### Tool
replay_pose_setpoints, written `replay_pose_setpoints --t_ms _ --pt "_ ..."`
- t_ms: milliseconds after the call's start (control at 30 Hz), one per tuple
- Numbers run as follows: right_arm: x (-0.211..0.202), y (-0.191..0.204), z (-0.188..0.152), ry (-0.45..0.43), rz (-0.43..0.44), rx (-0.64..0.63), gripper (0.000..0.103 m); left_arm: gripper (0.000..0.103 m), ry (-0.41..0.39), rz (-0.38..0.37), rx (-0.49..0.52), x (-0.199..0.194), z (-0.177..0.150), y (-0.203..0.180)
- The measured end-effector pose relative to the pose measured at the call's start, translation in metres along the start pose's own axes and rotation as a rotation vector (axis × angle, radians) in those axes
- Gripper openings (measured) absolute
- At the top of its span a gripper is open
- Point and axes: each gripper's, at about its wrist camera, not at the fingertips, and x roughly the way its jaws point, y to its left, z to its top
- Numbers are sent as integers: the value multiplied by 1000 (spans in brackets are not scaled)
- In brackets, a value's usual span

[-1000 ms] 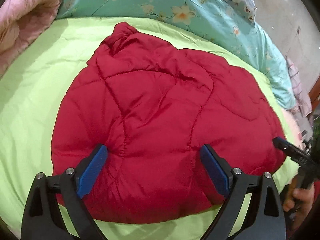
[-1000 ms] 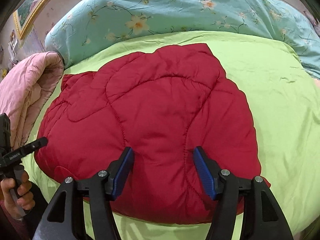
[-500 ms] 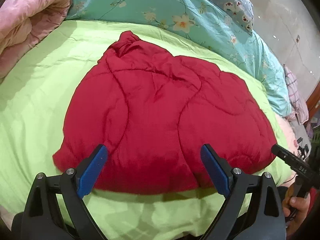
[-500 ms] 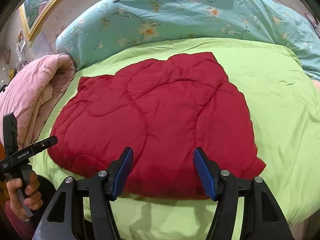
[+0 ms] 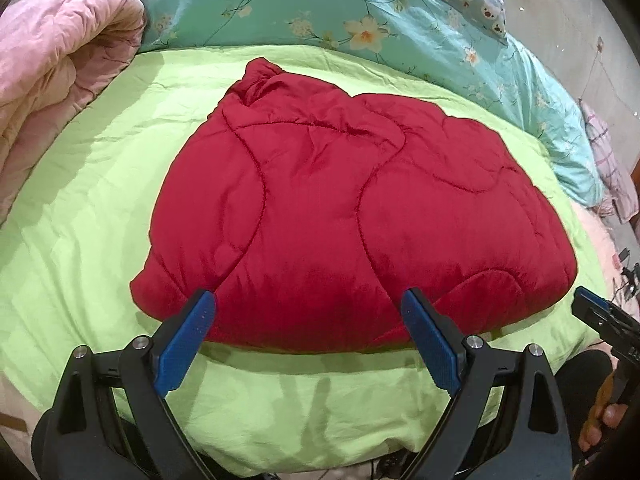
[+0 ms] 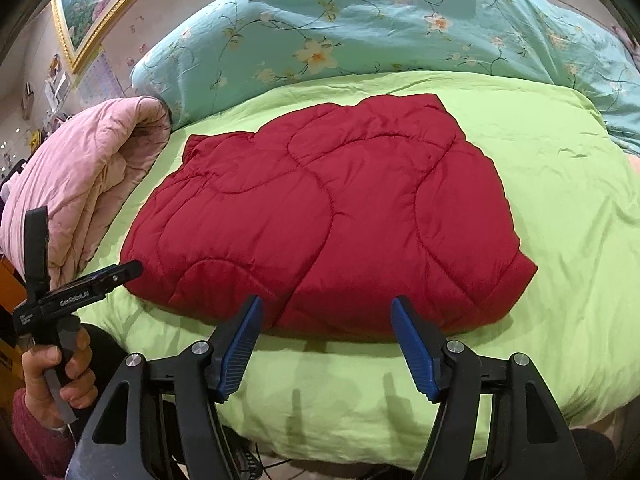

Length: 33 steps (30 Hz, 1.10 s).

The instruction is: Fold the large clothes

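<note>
The folded red quilted jacket (image 5: 344,216) lies flat in the middle of the green bedspread (image 5: 80,208), nearer its front edge, while the left gripper (image 5: 308,320) and right gripper (image 6: 326,320) hover just short of that edge, both spread wide and holding nothing.

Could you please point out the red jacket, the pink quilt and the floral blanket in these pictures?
red jacket (image 5: 344,216): left wrist view, middle of its quilted top.
pink quilt (image 6: 80,172): right wrist view, outer side of the roll.
floral blanket (image 6: 380,36): right wrist view, middle of its turquoise surface.
</note>
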Motion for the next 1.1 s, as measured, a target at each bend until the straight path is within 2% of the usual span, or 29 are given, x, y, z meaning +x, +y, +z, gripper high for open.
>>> replay_pose_setpoints --t_ms 467,600,800,1000,1100 --pt "2 6 -20 46 -11 0 70 95 -10 125 94 -12 -8 -15" --pt "2 9 -21 49 -22 -13 83 97 14 135 120 -14 -17 -19" --pt "0 10 -25 72 -36 -27 90 99 29 151 142 -27 -35 -21" --pt "-18 19 -26 72 -24 -81 103 100 -59 186 190 -66 -31 -32" --pt "-33 26 -22 46 -16 -109 103 101 -99 162 188 -86 -25 -36"
